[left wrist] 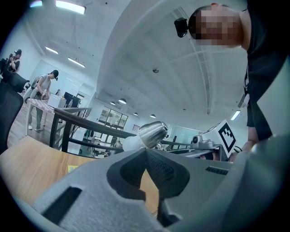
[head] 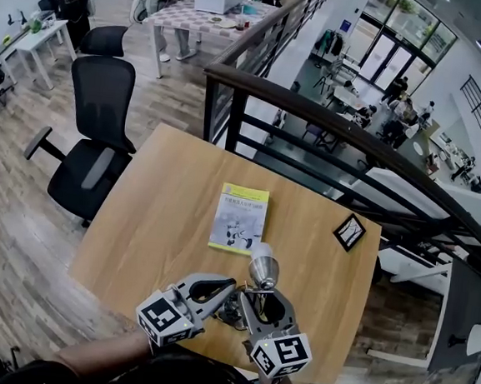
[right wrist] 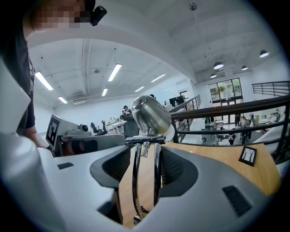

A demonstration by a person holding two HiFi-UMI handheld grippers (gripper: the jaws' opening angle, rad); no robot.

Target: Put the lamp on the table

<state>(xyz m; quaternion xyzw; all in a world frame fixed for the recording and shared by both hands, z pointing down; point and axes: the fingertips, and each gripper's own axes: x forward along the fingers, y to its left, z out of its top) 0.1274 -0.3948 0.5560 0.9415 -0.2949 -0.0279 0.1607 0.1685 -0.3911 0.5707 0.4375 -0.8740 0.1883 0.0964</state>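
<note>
Lamp upright on desk; R tool wide open round it, no grip; L tool closed, empty.

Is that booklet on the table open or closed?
Closed: the booklet lies flat on the table, front cover up.

Left gripper jaws pressed together, right gripper jaws spread wide (both held side by side)
</note>
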